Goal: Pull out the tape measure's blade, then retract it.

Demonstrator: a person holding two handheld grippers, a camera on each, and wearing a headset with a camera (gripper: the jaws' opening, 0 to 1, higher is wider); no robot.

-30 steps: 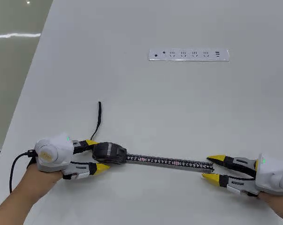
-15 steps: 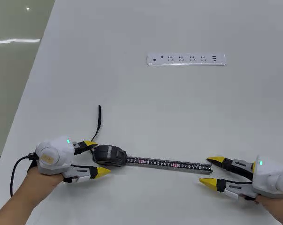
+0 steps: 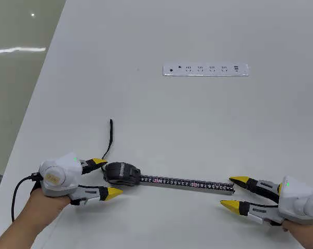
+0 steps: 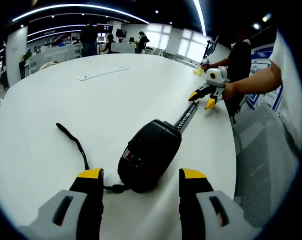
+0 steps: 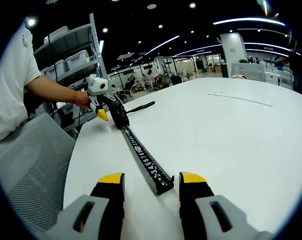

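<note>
as seen from the head, the tape case (image 3: 122, 173) lies on the desk (image 3: 198, 119) between the parted left tongs (image 3: 110, 177), its blade (image 3: 187, 183) stretched out to the parted right tongs (image 3: 229, 192). left gripper view: case sits between the tips, gaps either side. right gripper view: blade's end lies between the tips.

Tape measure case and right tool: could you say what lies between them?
The extended blade lies there on the table, clearest in the head view.
</note>
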